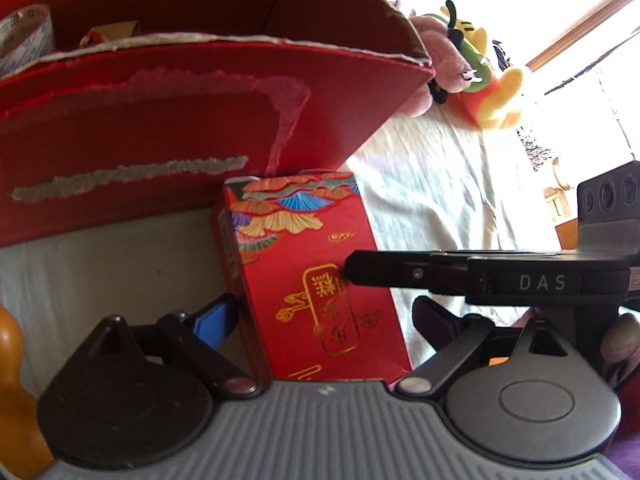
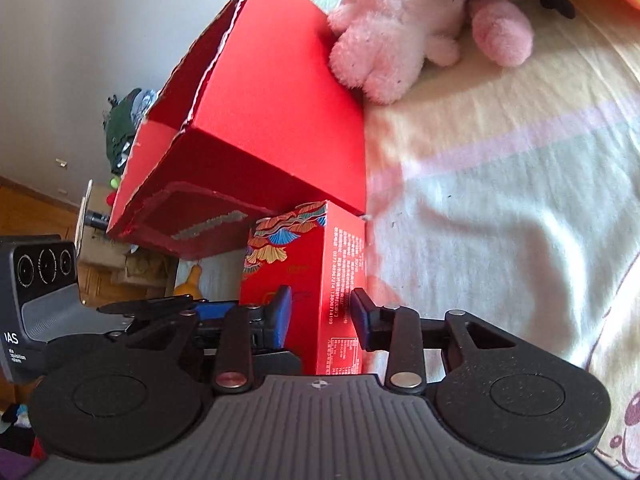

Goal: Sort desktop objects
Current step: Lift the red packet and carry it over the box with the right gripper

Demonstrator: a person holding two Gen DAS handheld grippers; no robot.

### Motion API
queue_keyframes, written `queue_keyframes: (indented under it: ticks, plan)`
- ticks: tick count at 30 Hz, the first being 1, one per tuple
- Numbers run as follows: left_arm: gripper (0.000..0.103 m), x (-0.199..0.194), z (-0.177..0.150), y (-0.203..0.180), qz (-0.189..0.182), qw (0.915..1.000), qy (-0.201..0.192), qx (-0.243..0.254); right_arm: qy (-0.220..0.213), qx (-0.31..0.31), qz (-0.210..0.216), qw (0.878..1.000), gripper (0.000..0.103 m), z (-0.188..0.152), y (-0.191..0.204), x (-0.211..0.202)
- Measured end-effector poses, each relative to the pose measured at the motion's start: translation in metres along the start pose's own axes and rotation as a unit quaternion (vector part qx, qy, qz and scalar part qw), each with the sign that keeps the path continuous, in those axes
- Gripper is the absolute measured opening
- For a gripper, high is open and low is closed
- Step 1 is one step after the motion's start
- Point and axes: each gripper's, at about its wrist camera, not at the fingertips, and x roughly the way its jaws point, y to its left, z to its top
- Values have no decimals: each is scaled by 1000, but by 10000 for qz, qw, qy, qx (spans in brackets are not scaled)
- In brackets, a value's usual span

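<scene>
A small red box [image 1: 312, 280] with gold and fan patterns stands against the foot of a large open red carton [image 1: 160, 120]. My left gripper [image 1: 324, 316] straddles the box's width. Its blue left pad touches the box's side, while a thin gap shows at its right finger, so it is open. My right gripper [image 2: 320, 314] is shut on the same small red box [image 2: 344, 280] across its thin side. One black finger [image 1: 384, 272] of it lies on the patterned face. The left gripper's fingers [image 2: 180, 312] show beside the box in the right wrist view.
The carton [image 2: 260, 100] has torn rims and holds a tape roll [image 1: 24, 36]. A pink plush [image 2: 400, 28] leans on its far side, with a yellow-green plush [image 1: 488, 80] beyond. Pale striped sheet [image 2: 500, 200] spreads to the right. An orange object [image 1: 12, 380] stands at the left.
</scene>
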Motion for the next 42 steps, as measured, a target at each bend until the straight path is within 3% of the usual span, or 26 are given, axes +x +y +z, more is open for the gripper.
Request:
queue_keyframes:
  ticks: [4, 12, 17, 24, 32, 42]
  plan:
    - [94, 2, -3, -7, 178, 9998, -82, 41, 142, -54, 54, 9999, 45, 4, -2, 5]
    - [90, 8, -3, -29, 365, 9990, -212, 158, 232, -113, 130, 9996, 43, 6, -14, -8]
    - [90, 20, 2, -60, 350, 9977, -227, 538, 78, -80, 52, 9999, 43, 3, -24, -29]
    - [90, 31, 14, -113, 229, 9919, -364, 1192, -483, 101, -112, 9987, 43, -2, -44, -76]
    - [90, 16, 41, -155, 127, 9827, -883, 1621, -1355, -132, -116, 9906, 43, 9, -47, -124]
    - [90, -45, 81, -150, 363, 9677, -1813, 1712, -1975, -869, 220, 9762, 43, 53, 0, -133]
